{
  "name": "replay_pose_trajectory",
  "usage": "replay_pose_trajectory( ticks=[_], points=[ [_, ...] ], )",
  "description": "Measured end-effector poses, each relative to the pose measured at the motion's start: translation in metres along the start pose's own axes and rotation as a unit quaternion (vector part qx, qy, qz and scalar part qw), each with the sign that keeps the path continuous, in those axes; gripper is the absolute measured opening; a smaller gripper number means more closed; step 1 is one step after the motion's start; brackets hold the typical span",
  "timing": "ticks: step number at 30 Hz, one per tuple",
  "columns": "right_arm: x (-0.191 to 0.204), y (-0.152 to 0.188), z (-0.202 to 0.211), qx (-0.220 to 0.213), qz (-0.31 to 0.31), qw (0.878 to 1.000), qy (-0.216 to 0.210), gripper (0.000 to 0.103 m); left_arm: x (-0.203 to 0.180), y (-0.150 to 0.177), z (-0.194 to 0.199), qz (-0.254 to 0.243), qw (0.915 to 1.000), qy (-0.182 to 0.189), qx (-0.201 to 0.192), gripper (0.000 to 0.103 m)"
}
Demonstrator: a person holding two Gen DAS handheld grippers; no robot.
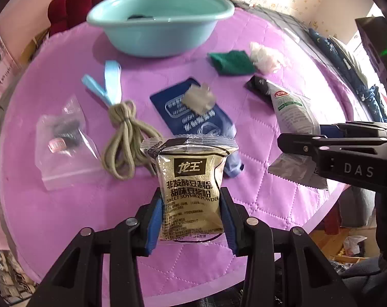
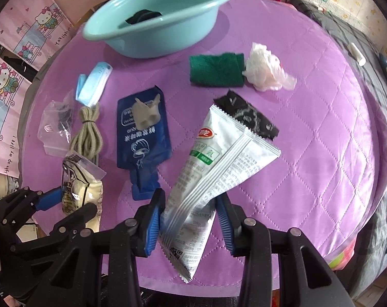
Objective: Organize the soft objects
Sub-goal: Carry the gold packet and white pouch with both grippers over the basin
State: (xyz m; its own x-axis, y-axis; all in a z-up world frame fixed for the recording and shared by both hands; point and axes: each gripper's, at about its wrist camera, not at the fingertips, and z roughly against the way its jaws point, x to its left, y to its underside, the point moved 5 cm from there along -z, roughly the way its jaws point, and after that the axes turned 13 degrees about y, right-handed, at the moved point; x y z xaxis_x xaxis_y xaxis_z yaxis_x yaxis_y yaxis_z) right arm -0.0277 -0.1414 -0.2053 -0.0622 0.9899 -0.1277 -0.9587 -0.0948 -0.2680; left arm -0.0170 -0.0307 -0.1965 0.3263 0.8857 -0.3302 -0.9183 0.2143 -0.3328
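We hold a soymilk powder sachet [image 1: 192, 192] upright between the blue pads of the left gripper [image 1: 192, 220], whose fingers are clenched on its lower half, so that it hangs at the near edge of the purple quilted mat [image 1: 65, 204], clear of the surface. The right gripper [image 2: 189, 220] likewise grasps a white pouch [image 2: 213, 163] by its lower end; the pouch leans up and to the right above the mat. Just beyond the sachet lie a bundle of khaki cord [image 1: 124, 140] and a dark blue packet [image 1: 193, 117] bearing a small grey piece [image 1: 199, 98]. To the left we see a clear zip bag [image 1: 62, 143] and a light blue strap [image 1: 106, 81]; to the right, a black packet [image 2: 247, 117]. Farther off lie a green cloth [image 2: 216, 70] touching a crumpled white plastic bag [image 2: 266, 74], and at the far edge stands a teal basin [image 2: 132, 33] with a dark item [image 2: 142, 16] inside.
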Motion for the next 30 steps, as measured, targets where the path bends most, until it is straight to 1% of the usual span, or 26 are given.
replay_pose_trajectory(
  ticks=[4,7,10,14,25,30],
  points=[
    [-0.004,-0.007,0.013,-0.014,0.009,1.0,0.001,0.043,-0.001,-0.01,0.015,-0.008,0.9999,-0.001,-0.011,0.045],
    [-0.009,-0.018,0.022,-0.022,0.015,1.0,-0.002,0.043,-0.002,-0.02,0.023,-0.01,0.9998,0.004,-0.016,0.045],
    [-0.005,-0.029,0.026,-0.03,0.023,0.999,0.0,0.043,-0.004,-0.031,0.03,-0.015,0.9997,0.01,-0.017,0.046],
    [-0.004,-0.045,0.033,-0.041,0.03,0.999,0.002,0.043,-0.004,-0.048,0.041,-0.021,0.9995,0.005,-0.025,0.046],
    [-0.003,-0.102,0.059,-0.075,0.048,0.996,-0.002,0.044,-0.005,-0.094,0.053,-0.038,0.9985,0.001,-0.039,0.046],
    [0.0,-0.127,0.062,-0.083,0.054,0.995,-0.007,0.044,0.001,-0.118,0.054,-0.041,0.9983,0.0,-0.042,0.046]
  ],
)
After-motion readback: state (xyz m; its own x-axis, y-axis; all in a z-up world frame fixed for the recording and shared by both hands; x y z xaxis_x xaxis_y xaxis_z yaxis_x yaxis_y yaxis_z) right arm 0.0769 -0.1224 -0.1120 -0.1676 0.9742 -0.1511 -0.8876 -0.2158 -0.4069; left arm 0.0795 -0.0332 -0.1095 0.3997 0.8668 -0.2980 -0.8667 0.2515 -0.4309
